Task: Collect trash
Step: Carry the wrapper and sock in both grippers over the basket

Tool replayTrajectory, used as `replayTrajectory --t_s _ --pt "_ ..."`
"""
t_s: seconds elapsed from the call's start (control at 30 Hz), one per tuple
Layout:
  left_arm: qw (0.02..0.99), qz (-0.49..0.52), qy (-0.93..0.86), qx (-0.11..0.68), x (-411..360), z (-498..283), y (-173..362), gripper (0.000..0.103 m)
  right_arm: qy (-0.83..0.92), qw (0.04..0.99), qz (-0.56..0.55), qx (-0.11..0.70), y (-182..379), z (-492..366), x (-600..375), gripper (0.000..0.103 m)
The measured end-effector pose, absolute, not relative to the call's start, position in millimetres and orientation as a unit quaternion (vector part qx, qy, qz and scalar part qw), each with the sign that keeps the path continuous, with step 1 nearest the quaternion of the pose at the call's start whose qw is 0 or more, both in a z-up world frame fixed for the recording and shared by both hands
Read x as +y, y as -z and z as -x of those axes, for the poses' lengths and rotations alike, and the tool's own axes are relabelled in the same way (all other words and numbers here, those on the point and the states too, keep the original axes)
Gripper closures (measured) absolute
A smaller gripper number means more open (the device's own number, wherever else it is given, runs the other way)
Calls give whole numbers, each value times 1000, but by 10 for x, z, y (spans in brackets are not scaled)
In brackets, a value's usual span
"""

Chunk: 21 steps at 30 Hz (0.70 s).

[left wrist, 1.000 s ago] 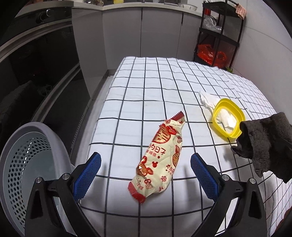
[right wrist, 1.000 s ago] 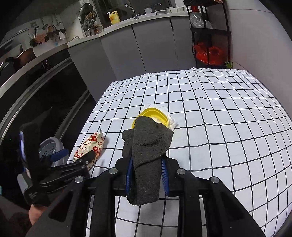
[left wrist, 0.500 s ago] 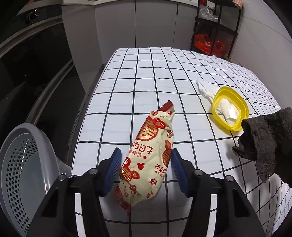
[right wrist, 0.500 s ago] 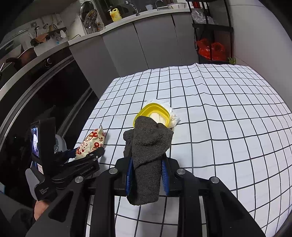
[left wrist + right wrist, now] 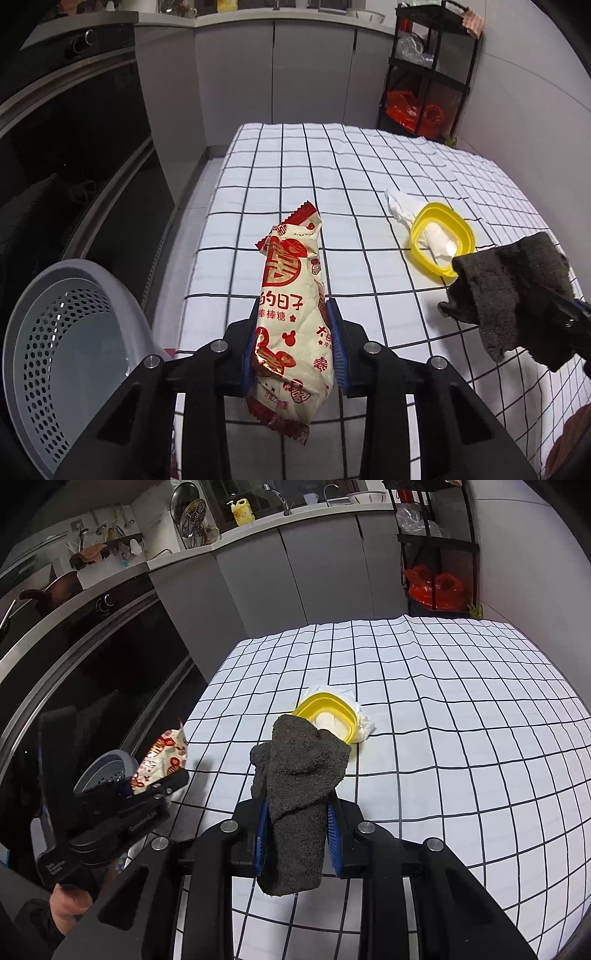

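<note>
My left gripper [image 5: 293,349] is shut on a cream and red snack wrapper [image 5: 291,295] and holds it lifted off the checked tablecloth [image 5: 332,177]. The wrapper also shows in the right wrist view [image 5: 162,755], above the table's left edge. My right gripper [image 5: 295,840] is shut on a dark grey cloth [image 5: 301,775], which also shows in the left wrist view [image 5: 513,288]. A yellow container [image 5: 441,236] with crumpled white paper [image 5: 400,203] in and behind it lies on the table; it also shows in the right wrist view [image 5: 328,716].
A grey perforated trash basket [image 5: 70,354] stands below the table's left edge; it also shows in the right wrist view [image 5: 107,771]. Grey cabinets [image 5: 295,74] lie beyond the table. A black shelf rack [image 5: 432,70] with red bags stands at the far right.
My left gripper closed on the snack wrapper and lifted it off the table. My right gripper kept holding the grey cloth and barely moved.
</note>
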State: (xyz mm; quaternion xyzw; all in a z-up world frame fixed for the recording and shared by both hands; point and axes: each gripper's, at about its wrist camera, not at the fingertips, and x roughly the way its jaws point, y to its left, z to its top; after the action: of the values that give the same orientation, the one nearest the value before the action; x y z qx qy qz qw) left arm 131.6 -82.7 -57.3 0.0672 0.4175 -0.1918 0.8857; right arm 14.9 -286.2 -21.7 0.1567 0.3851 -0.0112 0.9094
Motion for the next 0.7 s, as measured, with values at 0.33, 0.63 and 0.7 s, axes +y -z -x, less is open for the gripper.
replayTrajectory --t_s 0.33,0.63,0.7 --pt "905 -60 164 387 -287 -1087 298 71 -15 919 -135 371 71 -96 -2519 78" --pt "918 -43 137 370 268 -911 106 71 -41 925 -111 361 -85 -39 -2039 77" --pt "921 -42 130 365 382 -860 74 71 -49 925 -115 357 -112 -27 -1913 77"
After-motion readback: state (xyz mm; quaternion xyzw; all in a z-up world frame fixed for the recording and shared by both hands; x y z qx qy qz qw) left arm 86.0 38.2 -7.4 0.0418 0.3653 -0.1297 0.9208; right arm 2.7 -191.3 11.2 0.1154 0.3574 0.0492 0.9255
